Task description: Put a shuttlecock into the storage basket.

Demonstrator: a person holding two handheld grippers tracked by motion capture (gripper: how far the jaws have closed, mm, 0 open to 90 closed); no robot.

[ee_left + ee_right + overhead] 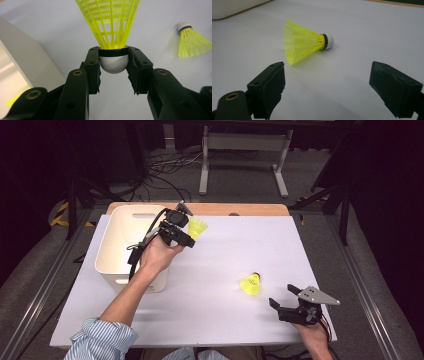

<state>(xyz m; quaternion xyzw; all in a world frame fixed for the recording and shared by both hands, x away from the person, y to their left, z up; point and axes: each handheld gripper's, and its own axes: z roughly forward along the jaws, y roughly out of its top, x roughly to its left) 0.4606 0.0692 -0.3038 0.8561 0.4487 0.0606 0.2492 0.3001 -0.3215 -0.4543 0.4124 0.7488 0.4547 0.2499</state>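
A: Beside the white bin (pixel 120 265), what does the left gripper (pixel 186 231) hold?

B: A yellow mesh shuttlecock (pixel 110 22). Both jaws clamp its white rounded cork, with the skirt fanning away from them.

A: And on the right?

B: A second shuttlecock (pixel 302 43) lies on its side on the white table (pixel 225 320), just ahead of the right gripper (pixel 284 296), whose jaws stand wide apart, touching nothing.

your blue-white striped sleeve (pixel 102 338) rolled up, chunky black left gripper (pixel 186 231) with brass screws and black cable, right gripper (pixel 285 297) with grey triangle plate
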